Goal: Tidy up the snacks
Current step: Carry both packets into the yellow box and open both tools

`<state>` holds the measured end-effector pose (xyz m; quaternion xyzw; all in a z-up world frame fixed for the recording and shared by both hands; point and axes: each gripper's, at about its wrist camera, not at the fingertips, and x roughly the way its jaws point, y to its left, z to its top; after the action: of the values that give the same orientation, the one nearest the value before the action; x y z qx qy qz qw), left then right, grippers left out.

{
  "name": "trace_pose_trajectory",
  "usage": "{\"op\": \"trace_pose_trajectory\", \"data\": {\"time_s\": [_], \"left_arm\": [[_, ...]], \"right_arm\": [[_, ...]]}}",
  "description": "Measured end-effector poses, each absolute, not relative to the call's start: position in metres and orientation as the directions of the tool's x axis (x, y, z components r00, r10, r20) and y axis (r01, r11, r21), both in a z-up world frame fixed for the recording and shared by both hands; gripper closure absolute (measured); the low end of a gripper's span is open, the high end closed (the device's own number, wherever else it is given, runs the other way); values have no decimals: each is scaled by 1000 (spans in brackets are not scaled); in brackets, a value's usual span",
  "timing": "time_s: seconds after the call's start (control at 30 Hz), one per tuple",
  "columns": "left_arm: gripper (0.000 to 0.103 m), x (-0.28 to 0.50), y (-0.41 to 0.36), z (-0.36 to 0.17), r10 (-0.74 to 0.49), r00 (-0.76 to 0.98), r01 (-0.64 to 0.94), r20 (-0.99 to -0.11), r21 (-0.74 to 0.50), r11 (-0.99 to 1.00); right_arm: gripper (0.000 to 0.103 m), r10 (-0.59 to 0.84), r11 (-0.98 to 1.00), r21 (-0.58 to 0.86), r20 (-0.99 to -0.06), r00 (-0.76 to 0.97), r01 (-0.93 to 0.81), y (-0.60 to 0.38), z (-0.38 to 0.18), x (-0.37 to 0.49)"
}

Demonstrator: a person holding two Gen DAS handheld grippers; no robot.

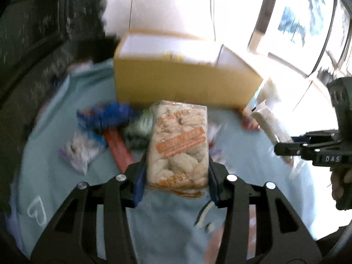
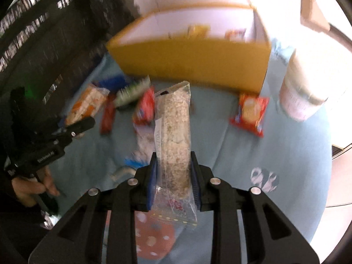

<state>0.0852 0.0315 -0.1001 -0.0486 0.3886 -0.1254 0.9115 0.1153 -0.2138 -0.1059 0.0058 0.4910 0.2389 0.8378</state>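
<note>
My left gripper [image 1: 177,171] is shut on an orange-labelled pack of pale puffed snacks [image 1: 179,140], held above the light-blue cloth [image 1: 55,154]. My right gripper [image 2: 173,176] is shut on a clear bag of a long rice-cake roll [image 2: 177,132], held upright. An open cardboard box [image 1: 182,81] stands beyond both; in the right wrist view the box [image 2: 193,59] holds a few packets. The right gripper shows at the right edge of the left wrist view [image 1: 283,148], and the left gripper at the left of the right wrist view [image 2: 81,124].
Loose snacks lie on the cloth before the box: a blue packet [image 1: 110,114], a red bar [image 1: 118,151], a green-white packet [image 2: 132,92], a red cracker pack [image 2: 249,114]. A white tub [image 2: 305,88] stands right of the box. Dark shelving [image 2: 44,33] is at the left.
</note>
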Motion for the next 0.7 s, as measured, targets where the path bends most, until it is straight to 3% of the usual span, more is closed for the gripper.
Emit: {"op": "trace_pose_trajectory", "data": {"time_s": [0.27,0.5,0.53,0.57,0.63,0.7], "left_arm": [[56,138,16,3,-279,783,196,-555,-205,959],[56,214,10,74,-227,814,175,-535,-147,974],[51,226,9,78,-211,811,165,-545,-134,977],[30,239,9,79,-195,804,155,-562,-118,981],[5,262,8,75,-156,778,134,-609,-83,988],[5,271,9,76,-120,778,115,-617,-49,992]], "right_arm": [[75,450,884,254,-687,570,-392,-222,6,158],[75,396,908,168,-639,659,-383,-207,84,223],[74,389,911,164,-641,662,-377,-205,88,233],[73,380,916,158,-641,667,-370,-203,91,241],[56,317,938,120,-676,665,-325,-200,86,263],[52,269,954,94,-690,672,-285,-199,85,273]]}}
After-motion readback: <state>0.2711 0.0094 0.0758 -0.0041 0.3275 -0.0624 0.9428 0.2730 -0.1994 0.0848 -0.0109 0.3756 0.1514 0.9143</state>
